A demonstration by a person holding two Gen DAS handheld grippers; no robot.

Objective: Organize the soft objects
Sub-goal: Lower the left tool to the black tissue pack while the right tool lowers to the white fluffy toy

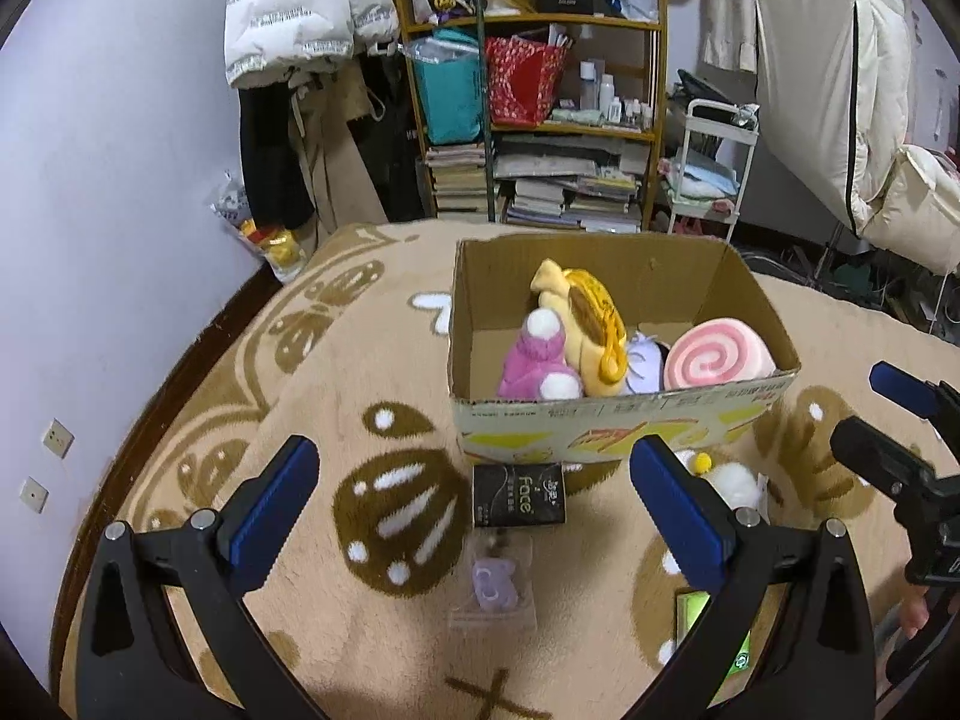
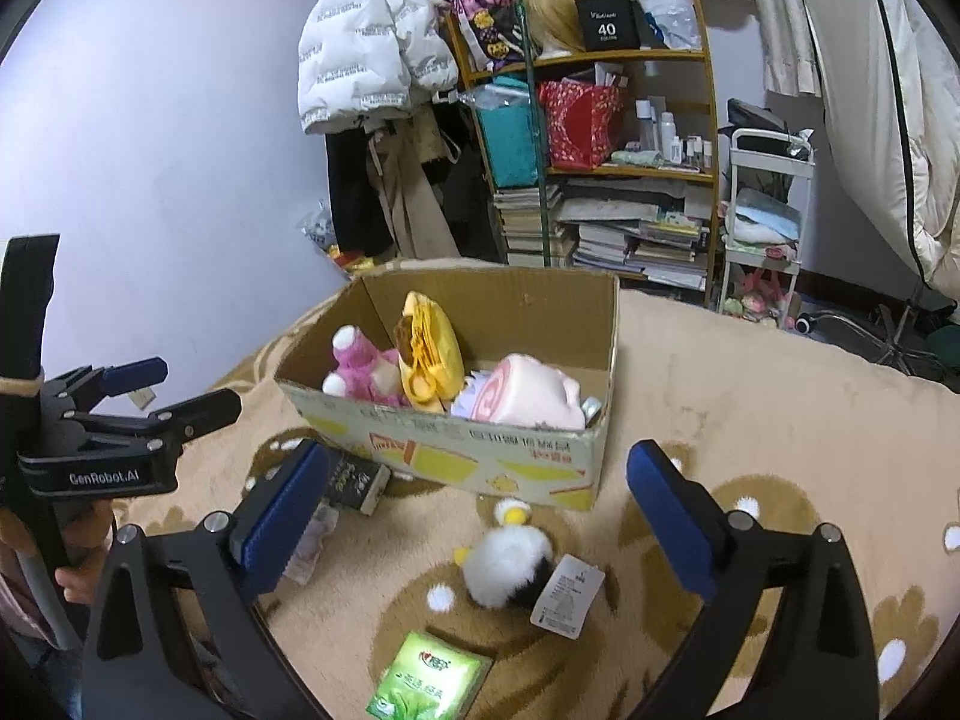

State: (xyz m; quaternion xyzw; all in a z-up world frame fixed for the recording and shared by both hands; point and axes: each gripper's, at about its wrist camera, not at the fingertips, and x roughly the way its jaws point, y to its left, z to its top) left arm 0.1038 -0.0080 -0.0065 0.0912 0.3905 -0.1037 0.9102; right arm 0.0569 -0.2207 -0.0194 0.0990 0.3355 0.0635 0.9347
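Note:
An open cardboard box [image 1: 624,426] [image 2: 456,450] stands on the beige carpet. It holds a pink plush [image 1: 534,360] [image 2: 360,366], a yellow plush [image 1: 585,324] [image 2: 429,354] and a pink swirl roll plush [image 1: 714,360] [image 2: 522,396]. A white and black plush with a paper tag [image 2: 510,564] [image 1: 729,480] lies on the carpet in front of the box. My right gripper [image 2: 480,510] is open and empty just above that plush. My left gripper [image 1: 474,498] is open and empty, left of it, over the black packet. Each gripper shows in the other's view [image 2: 156,390] [image 1: 888,420].
A black "face" packet [image 1: 519,495] [image 2: 354,483], a clear bag with a purple item [image 1: 495,582] and a green tea packet [image 2: 429,678] [image 1: 714,636] lie on the carpet [image 1: 372,396]. A bookshelf [image 1: 540,120], hanging coats and a white cart [image 1: 711,168] stand behind.

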